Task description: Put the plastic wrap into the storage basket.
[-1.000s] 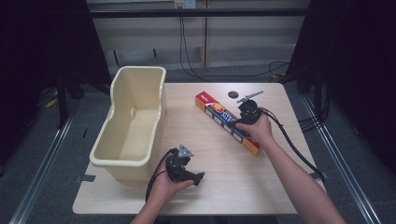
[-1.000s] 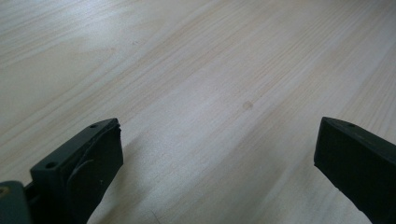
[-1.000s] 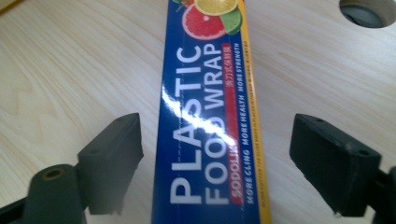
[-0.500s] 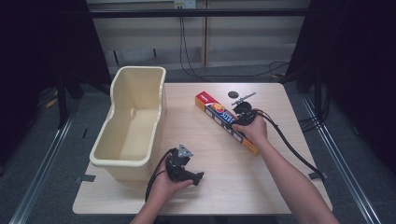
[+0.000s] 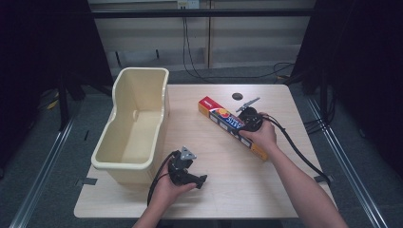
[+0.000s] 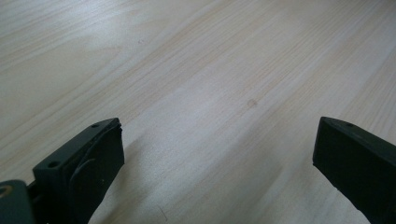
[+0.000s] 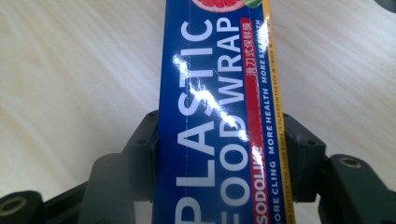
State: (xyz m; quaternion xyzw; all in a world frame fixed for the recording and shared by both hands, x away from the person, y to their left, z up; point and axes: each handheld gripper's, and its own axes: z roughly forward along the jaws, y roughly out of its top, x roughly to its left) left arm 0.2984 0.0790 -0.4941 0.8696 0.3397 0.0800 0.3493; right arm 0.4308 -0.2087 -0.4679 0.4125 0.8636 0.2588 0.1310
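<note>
Cream tub (image 5: 135,128) stands at the table's (image 5: 214,190) left, likely the destination. Left gripper (image 5: 183,164) idles beside it, jaws spread over bare wood, keeping clear. Right gripper (image 5: 247,124) has just been closing, and now clamps the plastic-wrap box (image 7: 219,121) across its width, mid-length for balance; box lies flat right of centre.

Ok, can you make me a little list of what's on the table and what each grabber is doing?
table: pale wood
bin: cream plastic tub, on the table's left side
box: long blue plastic food wrap box, lying flat
right gripper: jaws just closed, now clamping the box's two long sides
left gripper: open, nothing between its jaws, over bare wood near the bin
</note>
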